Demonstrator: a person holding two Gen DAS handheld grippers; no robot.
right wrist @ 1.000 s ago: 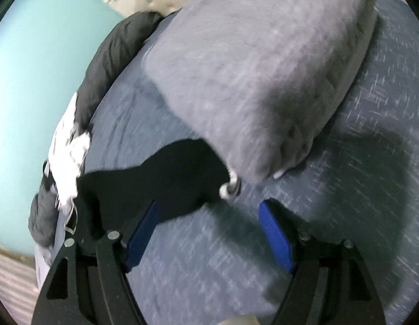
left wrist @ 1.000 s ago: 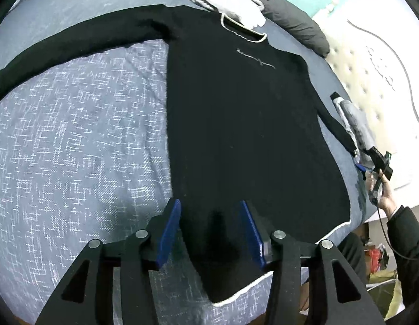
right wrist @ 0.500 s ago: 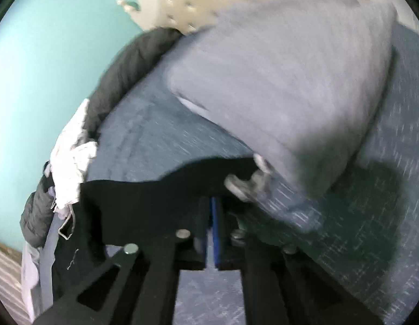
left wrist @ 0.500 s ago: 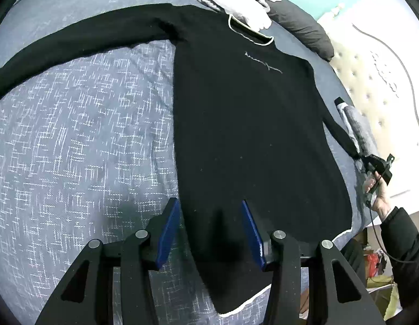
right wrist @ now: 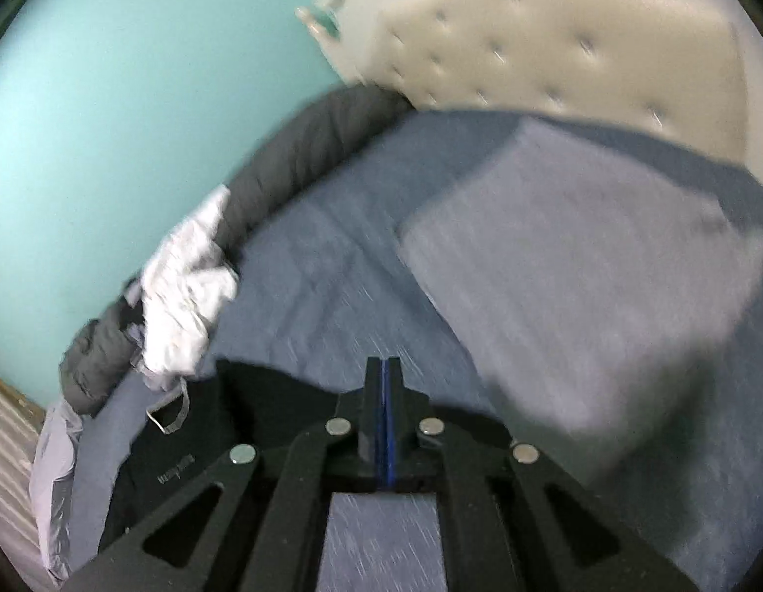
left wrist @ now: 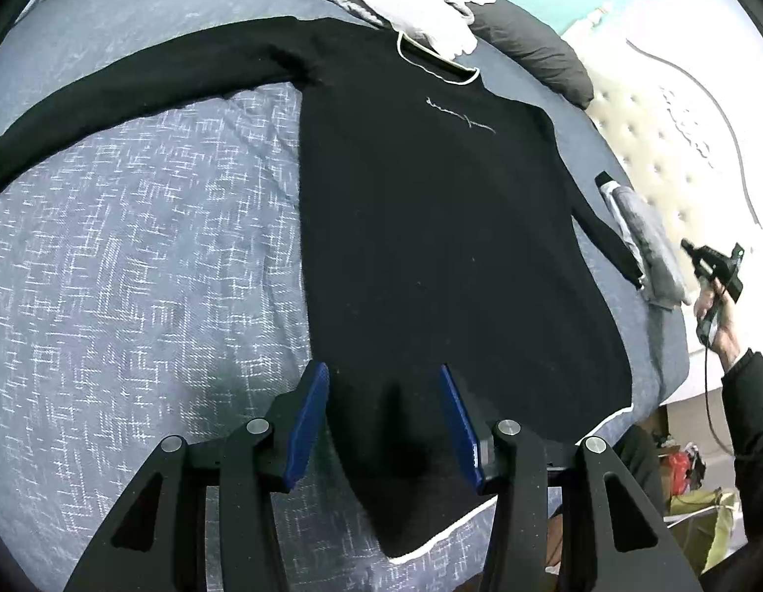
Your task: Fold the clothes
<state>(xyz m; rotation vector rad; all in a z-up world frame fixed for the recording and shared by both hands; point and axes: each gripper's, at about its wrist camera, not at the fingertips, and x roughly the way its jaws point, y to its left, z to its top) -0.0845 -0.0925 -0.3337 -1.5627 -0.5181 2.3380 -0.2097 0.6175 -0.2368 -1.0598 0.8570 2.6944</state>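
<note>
Left wrist view: black sweater (left wrist: 430,227) flat on the bed (left wrist: 134,256), pale chest script too small to read. Left hand-held gripper (left wrist: 383,414) spread wide over the near hem, pinching nothing. Right wrist view, blurred: right hand-held gripper (right wrist: 385,394) pressed together; whether it pinches the sweater (right wrist: 263,394) I can't tell. Grey pillow (right wrist: 578,266) right.

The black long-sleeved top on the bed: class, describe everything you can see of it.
The black long-sleeved top looks like soft knit, with pale trim at neckline and hem and a small pale script line across the chest. It lies flat, front up, on the blue-grey patterned bedcover, one sleeve stretched out sideways. The other sleeve runs toward the grey folded garment. The open left gripper hovers over its hem.
</note>
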